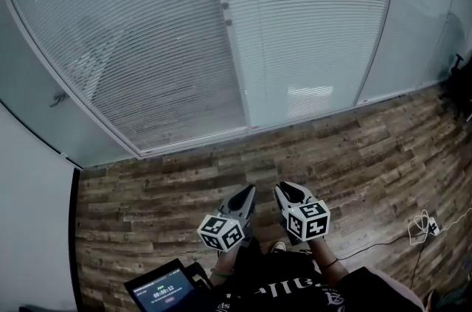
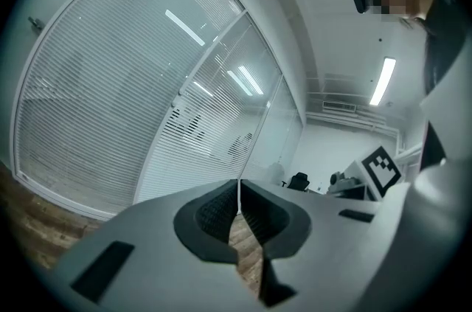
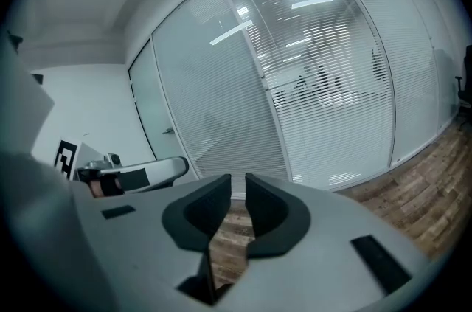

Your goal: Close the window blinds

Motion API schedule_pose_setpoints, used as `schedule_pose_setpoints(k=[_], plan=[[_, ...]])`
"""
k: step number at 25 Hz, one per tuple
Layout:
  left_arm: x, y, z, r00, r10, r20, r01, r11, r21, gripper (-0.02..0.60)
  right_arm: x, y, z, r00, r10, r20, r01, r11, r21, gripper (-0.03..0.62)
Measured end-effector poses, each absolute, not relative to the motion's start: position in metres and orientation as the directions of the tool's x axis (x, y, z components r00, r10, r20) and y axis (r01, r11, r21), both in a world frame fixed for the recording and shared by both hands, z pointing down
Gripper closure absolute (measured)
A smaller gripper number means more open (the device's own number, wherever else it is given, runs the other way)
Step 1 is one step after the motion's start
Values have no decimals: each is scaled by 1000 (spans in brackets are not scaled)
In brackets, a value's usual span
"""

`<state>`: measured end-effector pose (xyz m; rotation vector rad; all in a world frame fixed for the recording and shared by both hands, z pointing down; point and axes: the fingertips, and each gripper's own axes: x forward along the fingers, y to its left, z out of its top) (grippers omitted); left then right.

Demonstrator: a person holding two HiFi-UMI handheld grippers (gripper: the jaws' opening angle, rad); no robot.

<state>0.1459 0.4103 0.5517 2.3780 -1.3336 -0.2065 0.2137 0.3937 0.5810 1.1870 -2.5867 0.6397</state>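
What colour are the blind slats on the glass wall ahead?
The blind slats are white, thin and horizontal. They show best in the head view.

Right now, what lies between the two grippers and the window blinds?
Only bare wooden floor lies between the left gripper, the right gripper and the blinds; the head view shows it.

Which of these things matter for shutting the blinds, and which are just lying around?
For the job: window blinds, probably the frame knobs, left claw, right claw.
Just lying about: small screen, white cable on the wooden floor.
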Motion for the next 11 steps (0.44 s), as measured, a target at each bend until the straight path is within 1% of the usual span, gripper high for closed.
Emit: schedule_pose_setpoints(k=[6, 11], plan=[[155, 424, 552, 523, -850, 60, -792, -459, 404, 568, 225, 402, 579, -652, -668, 358, -758, 586, -287, 522], [161, 414, 551, 517, -854, 63, -797, -454, 398, 568, 229, 392, 579, -662, -660, 357, -750, 596, -288, 520]])
